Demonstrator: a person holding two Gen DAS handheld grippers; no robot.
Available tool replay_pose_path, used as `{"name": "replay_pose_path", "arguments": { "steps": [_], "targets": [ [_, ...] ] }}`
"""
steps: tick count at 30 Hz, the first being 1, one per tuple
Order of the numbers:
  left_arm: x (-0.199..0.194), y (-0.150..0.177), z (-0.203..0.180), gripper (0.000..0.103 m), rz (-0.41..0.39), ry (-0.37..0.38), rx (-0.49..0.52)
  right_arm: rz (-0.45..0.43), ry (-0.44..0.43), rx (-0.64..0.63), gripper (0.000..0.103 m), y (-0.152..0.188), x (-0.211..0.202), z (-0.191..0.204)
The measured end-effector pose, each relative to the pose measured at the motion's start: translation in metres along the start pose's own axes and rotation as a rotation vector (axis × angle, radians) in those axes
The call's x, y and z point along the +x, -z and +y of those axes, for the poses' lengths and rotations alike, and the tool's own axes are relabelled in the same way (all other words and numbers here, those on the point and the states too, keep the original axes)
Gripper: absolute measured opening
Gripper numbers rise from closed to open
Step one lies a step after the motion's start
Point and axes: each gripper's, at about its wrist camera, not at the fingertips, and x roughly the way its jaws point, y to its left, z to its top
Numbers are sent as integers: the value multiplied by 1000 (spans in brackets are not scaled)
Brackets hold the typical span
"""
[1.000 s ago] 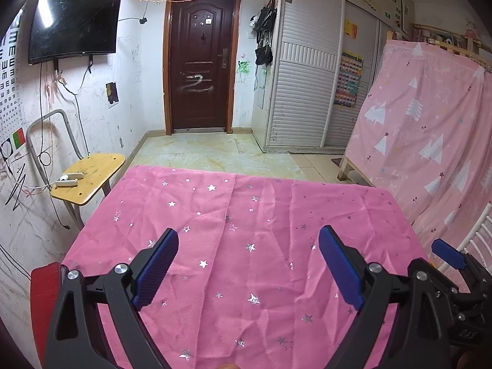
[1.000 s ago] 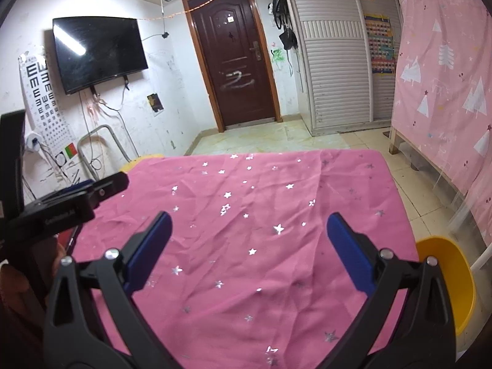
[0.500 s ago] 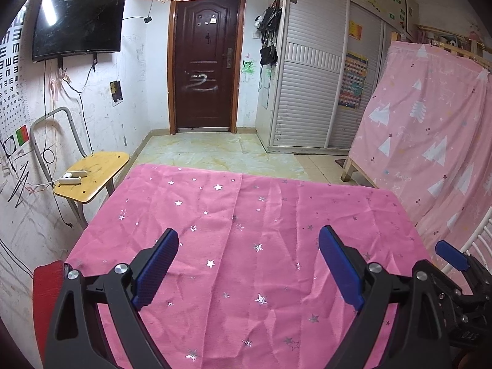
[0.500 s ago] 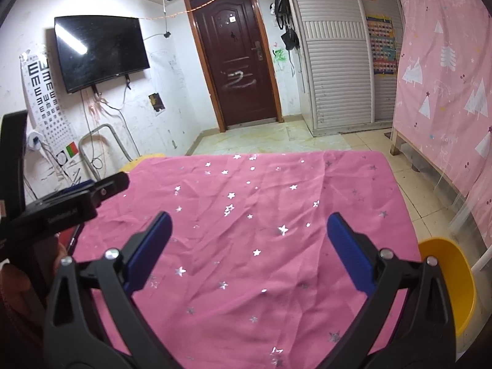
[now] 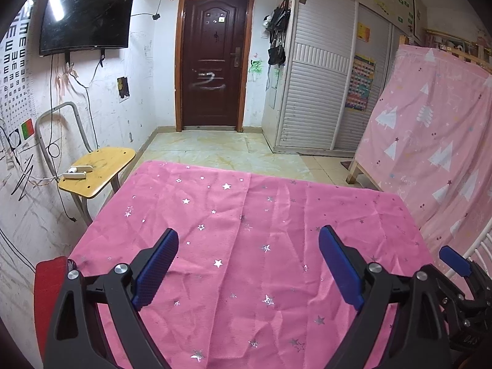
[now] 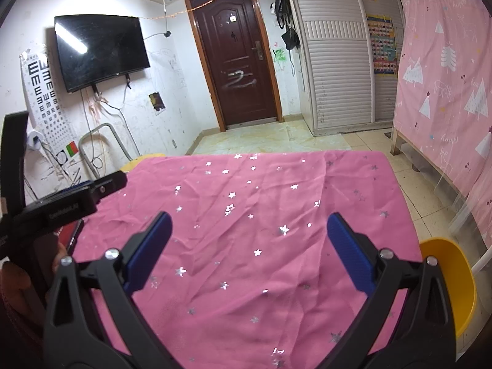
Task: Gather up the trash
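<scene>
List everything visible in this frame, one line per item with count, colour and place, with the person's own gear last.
Tablecloth: 1, pink with silver stars, covering the table in the foreground; no trash visible on it.
Chair: 1, yellow wooden seat, left of table by wall.
White items: 2, on that chair seat.
Yellow tub: 1, right of table, low.
Red object: 1, left near edge of table.
Television: 1, black, wall-mounted left.
Eye chart: 1, white, left wall.
Door: 1, dark brown, far wall.
Pink sheet: 1, tree print, right.
Left gripper: black, blue pads, jaws open, empty.
Right gripper: same, jaws open, empty.
</scene>
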Motion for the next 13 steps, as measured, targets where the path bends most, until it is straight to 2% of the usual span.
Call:
{"name": "replay_pose_path", "arguments": {
  "steps": [13],
  "targets": [
    [4, -1, 4, 85, 12, -13, -6, 1, 1, -1, 97, 0, 0, 1]
  ]
}}
